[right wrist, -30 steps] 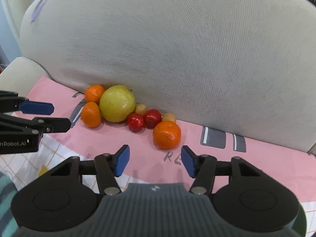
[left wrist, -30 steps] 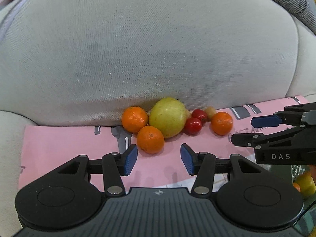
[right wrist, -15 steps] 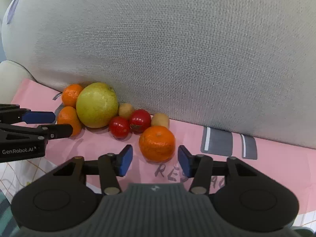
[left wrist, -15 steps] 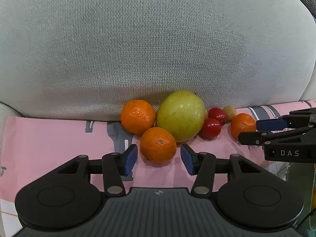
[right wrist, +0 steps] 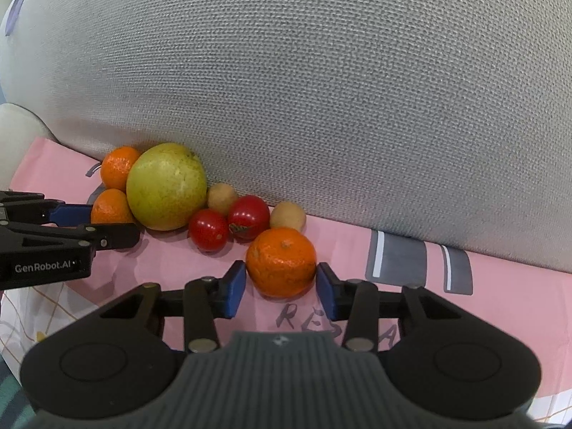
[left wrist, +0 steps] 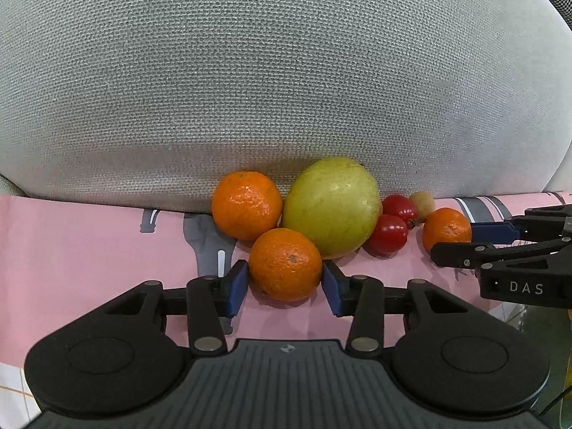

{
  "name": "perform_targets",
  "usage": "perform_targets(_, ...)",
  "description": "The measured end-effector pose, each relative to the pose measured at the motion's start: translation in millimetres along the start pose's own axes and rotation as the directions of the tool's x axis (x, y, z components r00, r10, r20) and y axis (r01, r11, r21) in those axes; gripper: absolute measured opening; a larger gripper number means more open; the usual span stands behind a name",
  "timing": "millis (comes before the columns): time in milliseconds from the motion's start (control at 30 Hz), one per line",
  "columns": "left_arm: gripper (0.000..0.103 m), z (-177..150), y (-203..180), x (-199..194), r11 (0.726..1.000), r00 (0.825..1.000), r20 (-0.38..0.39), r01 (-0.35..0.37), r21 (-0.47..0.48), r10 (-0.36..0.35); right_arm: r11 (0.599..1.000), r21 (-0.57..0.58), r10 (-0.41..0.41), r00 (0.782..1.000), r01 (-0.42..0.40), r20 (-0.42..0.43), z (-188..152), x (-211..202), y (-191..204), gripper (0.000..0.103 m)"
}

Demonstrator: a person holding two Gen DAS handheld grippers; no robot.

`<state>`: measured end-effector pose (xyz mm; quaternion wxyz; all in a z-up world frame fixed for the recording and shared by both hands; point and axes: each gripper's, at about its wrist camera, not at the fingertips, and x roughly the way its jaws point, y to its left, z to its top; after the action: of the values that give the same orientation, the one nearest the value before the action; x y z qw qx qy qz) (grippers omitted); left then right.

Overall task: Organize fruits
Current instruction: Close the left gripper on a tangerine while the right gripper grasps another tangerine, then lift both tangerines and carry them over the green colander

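Observation:
Fruits lie in a row on a pink cloth [left wrist: 89, 243] against a grey cushion. My left gripper [left wrist: 285, 282] is open, its pads on either side of the near left orange [left wrist: 285, 264]. Behind it lie another orange [left wrist: 246, 204] and a big green-yellow fruit [left wrist: 332, 205]. My right gripper [right wrist: 281, 281] is open around the right orange [right wrist: 281, 261]. Two red tomatoes [right wrist: 208, 229] [right wrist: 248, 216] and two small tan fruits [right wrist: 221, 197] [right wrist: 288, 216] lie between. Each gripper shows in the other view: the right one [left wrist: 464, 241] and the left one [right wrist: 103, 223].
The grey cushion [left wrist: 286, 82] rises right behind the fruits. The pink cloth [right wrist: 500, 296] with grey marks and lettering extends to the right. A checked white cloth [right wrist: 39, 318] lies at the lower left of the right wrist view.
Both grippers have moved forward toward the fruits. The left orange now sits between the left pads and the right orange between the right pads.

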<state>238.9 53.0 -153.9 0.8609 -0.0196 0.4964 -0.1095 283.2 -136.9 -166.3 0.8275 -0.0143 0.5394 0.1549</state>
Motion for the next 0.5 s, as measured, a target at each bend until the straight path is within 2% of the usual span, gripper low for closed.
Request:
perform_targets(233, 0.049, -5, -1, -14, 1.0, 1.0, 0.003, -0.011, -0.008, 0.011, 1.0, -0.014, 0.006, 1.0, -0.006, 0.013, -1, -10, 6, 0.039)
perform_targets(500, 0.049, -19, -18, -53, 1.0, 1.0, 0.026, 0.009, 0.006, -0.009, 0.999, -0.026, 0.034, 0.998, -0.033, 0.048, -10, -42, 13, 0.039)
